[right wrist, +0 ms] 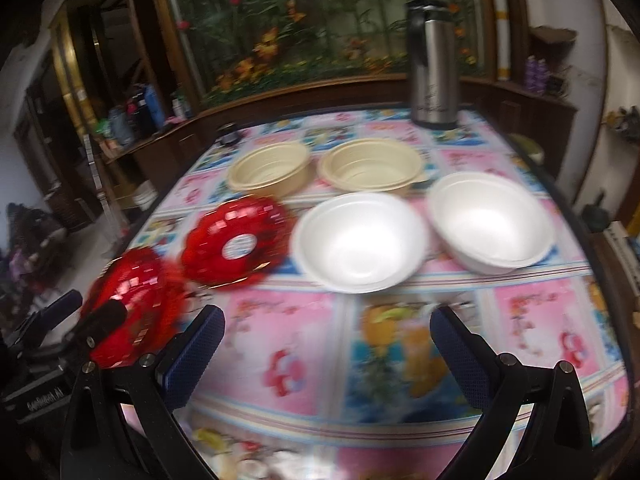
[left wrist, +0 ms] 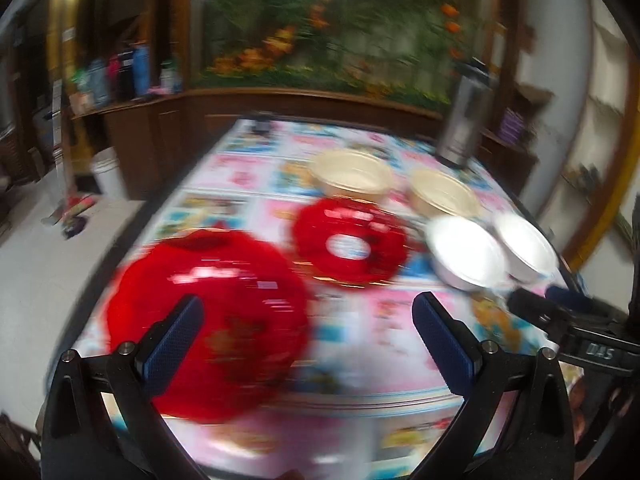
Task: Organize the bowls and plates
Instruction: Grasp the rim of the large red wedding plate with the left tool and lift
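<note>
two handheld grippers are hovering over a table covered in a bright cartoon-print cloth (right wrist: 280, 332). six dishes are sitting on it, none stacked: two red plates on the left – the near red plate (left wrist: 208, 320) and the far red plate (left wrist: 350, 246) just beside it – two white bowls, the left white bowl (right wrist: 360, 242) and the right white bowl (right wrist: 490, 222), in the middle row, and two cream bowls, the left cream bowl (right wrist: 270, 174) and the right cream bowl (right wrist: 372, 170), behind them. a steel flask (right wrist: 432, 64) is standing at the far edge.

the left gripper (left wrist: 308, 344) is hanging with its jaws spread wide and empty over the near red plate. the right gripper (right wrist: 328, 344) is likewise wide apart, holding nothing, facing the white bowls.

both views are smeared with motion blur, so the grippers are probably moving fast. the risk here – a rushed approach could knock a light bowl sideways, or a finger could slide over the thin red rim and push the plate off the near table edge instead of gripping it.
</note>
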